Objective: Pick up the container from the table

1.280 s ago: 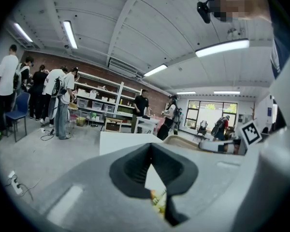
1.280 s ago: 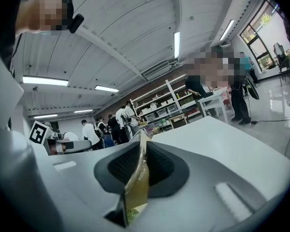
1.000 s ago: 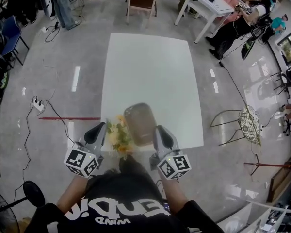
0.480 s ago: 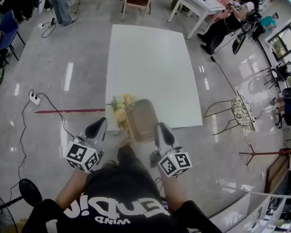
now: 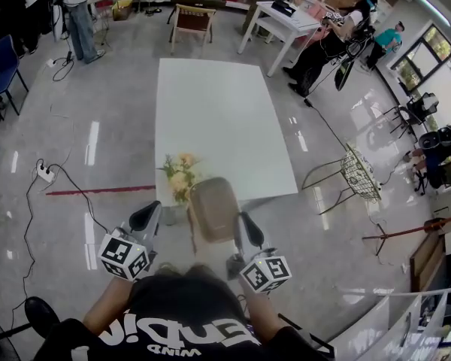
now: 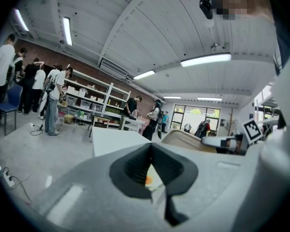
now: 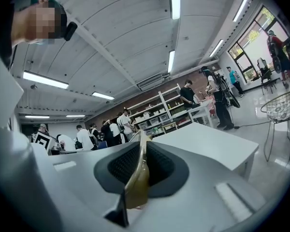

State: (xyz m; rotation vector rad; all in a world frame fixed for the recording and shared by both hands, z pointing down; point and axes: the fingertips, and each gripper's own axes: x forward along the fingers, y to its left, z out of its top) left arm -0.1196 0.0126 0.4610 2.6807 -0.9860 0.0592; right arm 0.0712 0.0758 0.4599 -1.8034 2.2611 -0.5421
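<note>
Container (image 5: 213, 209), rim in the right tool (image 7: 139, 168), by table (image 5: 210, 111) edge.

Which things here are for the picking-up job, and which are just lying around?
For the job:
- brownish see-through plastic container
- right gripper, shut on its rim
- white rectangular table

Just lying about:
- bunch of yellow and orange flowers
- wooden chair
- wire-mesh chair

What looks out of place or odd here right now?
Nothing spilled or damaged. Only oddity: the container, lifted at the table's near edge, is pinched by one rim in the right gripper alone; the left gripper is shut beside it, not touching.
</note>
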